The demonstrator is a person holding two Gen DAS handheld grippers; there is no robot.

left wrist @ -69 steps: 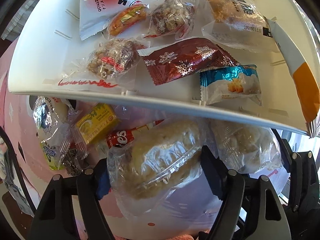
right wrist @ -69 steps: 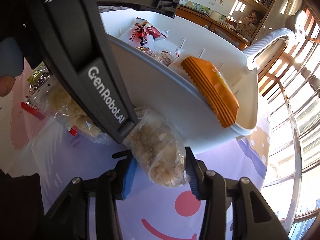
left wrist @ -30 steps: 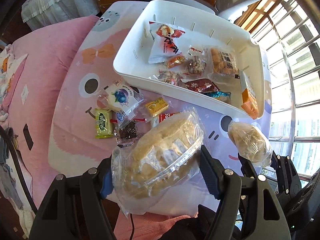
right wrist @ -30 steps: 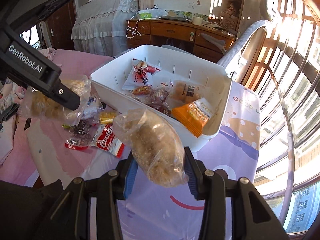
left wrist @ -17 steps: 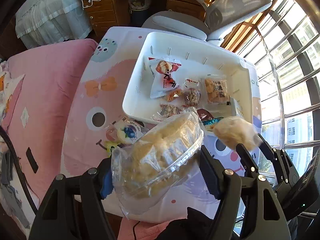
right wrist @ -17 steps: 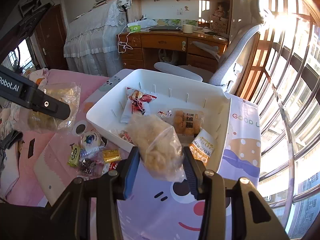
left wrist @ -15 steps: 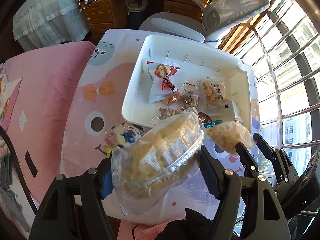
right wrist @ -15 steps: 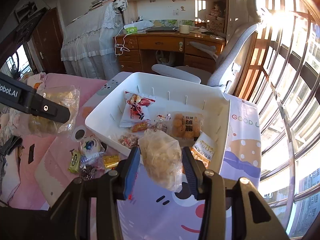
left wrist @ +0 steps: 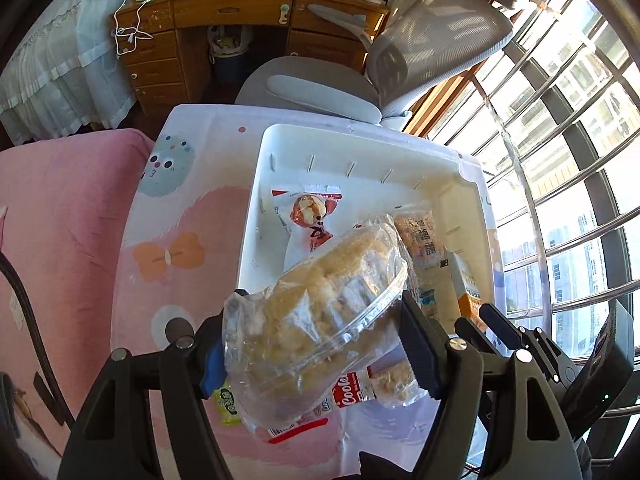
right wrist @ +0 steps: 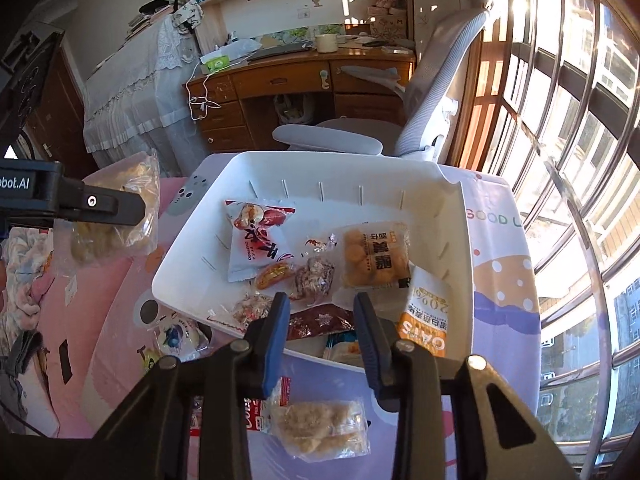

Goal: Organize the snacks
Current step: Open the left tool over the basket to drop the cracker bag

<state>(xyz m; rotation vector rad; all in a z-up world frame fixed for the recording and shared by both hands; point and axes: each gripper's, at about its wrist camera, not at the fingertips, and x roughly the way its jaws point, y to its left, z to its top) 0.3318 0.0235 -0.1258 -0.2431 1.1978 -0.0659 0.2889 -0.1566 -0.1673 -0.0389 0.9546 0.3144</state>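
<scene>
My left gripper [left wrist: 312, 344] is shut on a large clear bag of pale pastry [left wrist: 320, 320] and holds it high above the table; the bag also shows in the right wrist view [right wrist: 116, 216]. My right gripper [right wrist: 322, 334] is open and empty, high above the near rim of the white tray [right wrist: 192, 248]. A smaller clear bag of pastry [right wrist: 324, 426] lies on the tablecloth below it, in front of the tray. The tray [left wrist: 256, 200] holds several snack packs, among them a red-and-white pack [right wrist: 256, 240] and an orange oats pack [right wrist: 426, 320].
Loose snacks lie on the cloth left of the tray: a blueberry pack [right wrist: 176, 338], a red cookie pack [left wrist: 348, 394], a green pack [left wrist: 228, 404]. A grey office chair [right wrist: 420, 112] and a wooden desk [right wrist: 288, 76] stand beyond the table. Windows are at the right.
My right gripper has opened and the small pastry bag has dropped onto the cloth in front of the tray. Both grippers have risen higher. The left still holds its bag.
</scene>
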